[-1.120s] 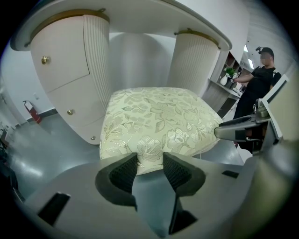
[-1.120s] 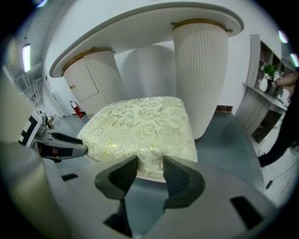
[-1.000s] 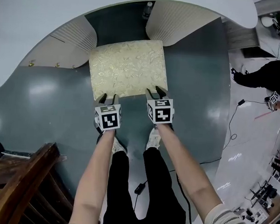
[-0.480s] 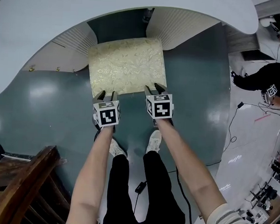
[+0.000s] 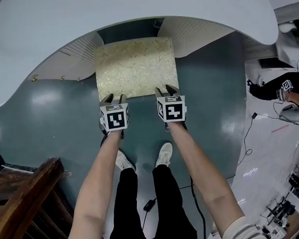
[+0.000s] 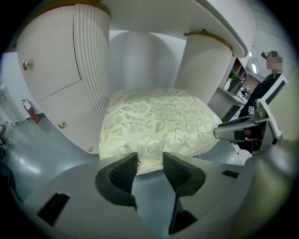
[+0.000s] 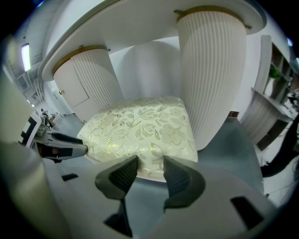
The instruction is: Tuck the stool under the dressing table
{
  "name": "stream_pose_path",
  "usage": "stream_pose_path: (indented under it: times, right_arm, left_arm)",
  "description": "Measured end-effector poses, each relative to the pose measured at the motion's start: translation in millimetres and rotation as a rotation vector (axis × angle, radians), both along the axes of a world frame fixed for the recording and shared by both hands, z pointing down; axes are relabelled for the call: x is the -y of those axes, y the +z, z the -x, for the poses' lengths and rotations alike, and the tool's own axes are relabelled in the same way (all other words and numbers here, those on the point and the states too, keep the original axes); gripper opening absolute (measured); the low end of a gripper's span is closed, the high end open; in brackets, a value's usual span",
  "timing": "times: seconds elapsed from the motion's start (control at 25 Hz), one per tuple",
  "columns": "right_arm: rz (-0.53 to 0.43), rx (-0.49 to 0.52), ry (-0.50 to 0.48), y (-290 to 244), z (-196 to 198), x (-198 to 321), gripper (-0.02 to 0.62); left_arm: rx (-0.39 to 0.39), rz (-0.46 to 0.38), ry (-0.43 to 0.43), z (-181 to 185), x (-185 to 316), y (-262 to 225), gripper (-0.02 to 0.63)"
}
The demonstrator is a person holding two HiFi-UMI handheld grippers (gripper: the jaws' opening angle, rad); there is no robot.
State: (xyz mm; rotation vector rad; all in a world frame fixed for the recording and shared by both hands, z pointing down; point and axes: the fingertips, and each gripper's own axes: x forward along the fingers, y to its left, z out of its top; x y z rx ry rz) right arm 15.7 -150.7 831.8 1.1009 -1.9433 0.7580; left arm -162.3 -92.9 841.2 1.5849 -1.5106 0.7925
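Pressure should be equal on both sides: the left gripper [image 5: 114,97] has its jaws closed on a fold at the near edge of the square cream stool with gold floral cushion [image 5: 135,66], and the right gripper [image 5: 166,90] pinches the same edge likewise. The stool's far part stands between the two white ribbed pedestals [image 5: 194,31] of the white curved dressing table [image 5: 120,12], with most of the seat not yet under the top. I would push it straight and level, because both pedestals are just beside its far corners.

Upright cream floral stool [image 5: 135,66] stands between pedestals of the white dressing table [image 5: 95,13].
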Motion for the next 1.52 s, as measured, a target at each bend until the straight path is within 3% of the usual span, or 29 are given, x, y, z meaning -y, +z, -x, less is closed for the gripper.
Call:
stream_pose_path:
  times: [1.0, 1.52]
  right_arm:
    - [-0.021, 0.013, -0.017, -2, 21, 58, 0.172]
    - [-0.018, -0.004, -0.028, 1, 22, 77, 0.172]
  left_arm:
    - [0.061, -0.013, 0.043, 22, 60, 1, 0.166]
    - [0.042, -0.019, 0.061, 21, 77, 3, 0.167]
